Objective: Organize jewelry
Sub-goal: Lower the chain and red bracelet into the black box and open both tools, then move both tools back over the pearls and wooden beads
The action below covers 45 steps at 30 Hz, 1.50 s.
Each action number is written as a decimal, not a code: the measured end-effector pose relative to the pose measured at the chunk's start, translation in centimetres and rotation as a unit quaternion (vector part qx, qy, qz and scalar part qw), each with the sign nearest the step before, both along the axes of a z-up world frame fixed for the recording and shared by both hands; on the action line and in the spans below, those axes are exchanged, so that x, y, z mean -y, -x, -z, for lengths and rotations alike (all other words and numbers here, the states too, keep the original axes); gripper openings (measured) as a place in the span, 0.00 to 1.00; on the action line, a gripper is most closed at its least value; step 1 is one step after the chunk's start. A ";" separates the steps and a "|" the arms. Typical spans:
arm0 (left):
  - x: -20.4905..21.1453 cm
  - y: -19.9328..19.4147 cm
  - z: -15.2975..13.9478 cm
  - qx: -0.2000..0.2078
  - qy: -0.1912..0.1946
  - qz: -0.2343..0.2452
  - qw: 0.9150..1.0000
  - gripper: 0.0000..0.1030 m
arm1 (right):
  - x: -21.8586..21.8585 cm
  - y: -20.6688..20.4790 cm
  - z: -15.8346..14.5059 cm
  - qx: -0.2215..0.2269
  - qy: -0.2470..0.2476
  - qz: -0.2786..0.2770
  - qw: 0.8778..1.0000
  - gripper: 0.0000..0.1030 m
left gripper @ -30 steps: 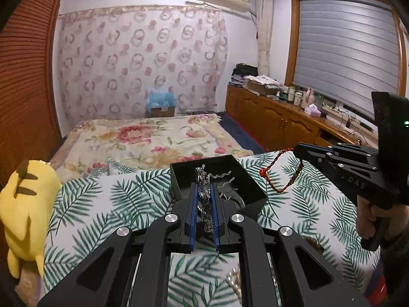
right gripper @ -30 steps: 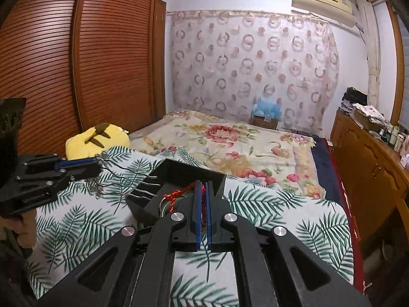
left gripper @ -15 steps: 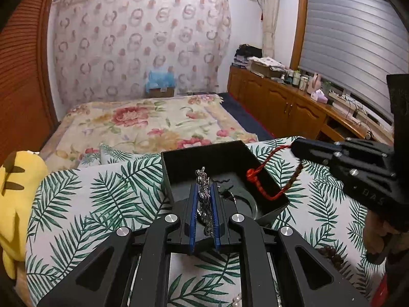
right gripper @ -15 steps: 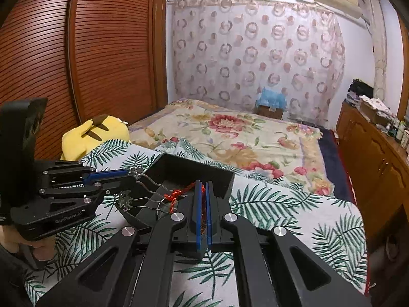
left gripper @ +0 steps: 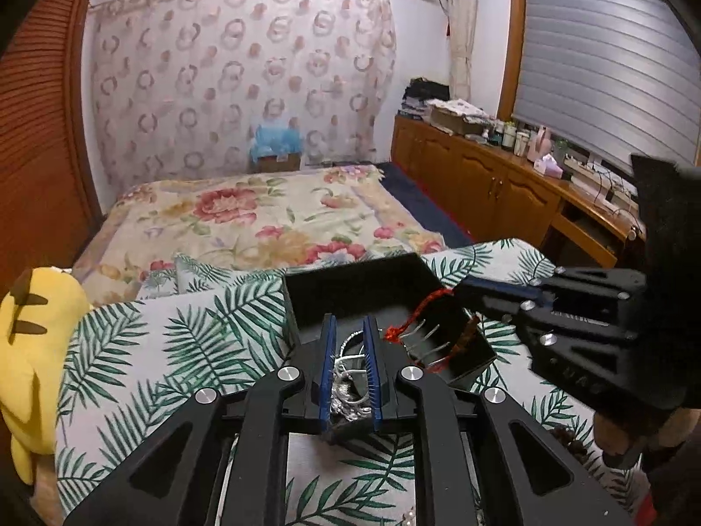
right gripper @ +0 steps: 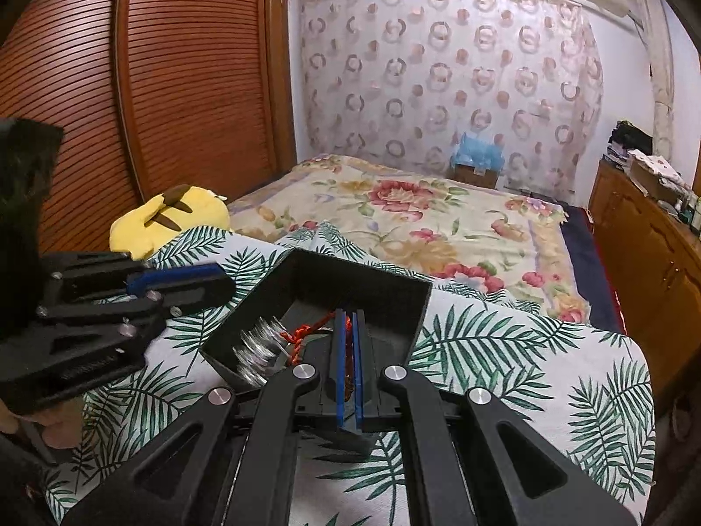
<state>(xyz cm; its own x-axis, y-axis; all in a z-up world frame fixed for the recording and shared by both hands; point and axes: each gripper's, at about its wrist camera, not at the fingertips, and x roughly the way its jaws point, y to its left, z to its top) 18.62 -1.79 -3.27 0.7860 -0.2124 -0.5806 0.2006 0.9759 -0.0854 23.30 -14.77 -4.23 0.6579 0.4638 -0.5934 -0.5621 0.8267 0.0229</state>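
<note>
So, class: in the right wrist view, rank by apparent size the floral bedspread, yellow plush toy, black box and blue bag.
1. floral bedspread
2. black box, enlarged by nearness
3. yellow plush toy
4. blue bag, far off

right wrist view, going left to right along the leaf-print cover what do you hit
left gripper → silver jewelry in the black box → red cord knot → right gripper, jaws shut on the red bracelet → bare leaf-print cover
</note>
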 end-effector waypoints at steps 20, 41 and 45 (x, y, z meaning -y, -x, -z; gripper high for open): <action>-1.4 3.6 -1.1 0.017 -0.007 -0.002 1.000 0.15 | -0.4 0.1 0.6 0.002 0.010 -0.004 1.000 0.06; 1.0 8.6 3.3 -0.029 -0.019 0.034 0.999 0.31 | 7.9 9.4 1.2 -0.001 -0.008 0.023 1.000 0.30; 1.6 9.3 4.0 -0.041 -0.025 0.041 0.998 0.34 | 9.9 11.4 2.4 -0.020 -0.009 0.033 0.999 0.30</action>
<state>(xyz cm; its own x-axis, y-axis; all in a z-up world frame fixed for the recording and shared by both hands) 9.36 -3.43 -7.26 0.7160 -0.2438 -0.6541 0.2747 0.9598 -0.0571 11.93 -24.70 -6.64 0.6633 0.4305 -0.6121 -0.5043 0.8615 0.0594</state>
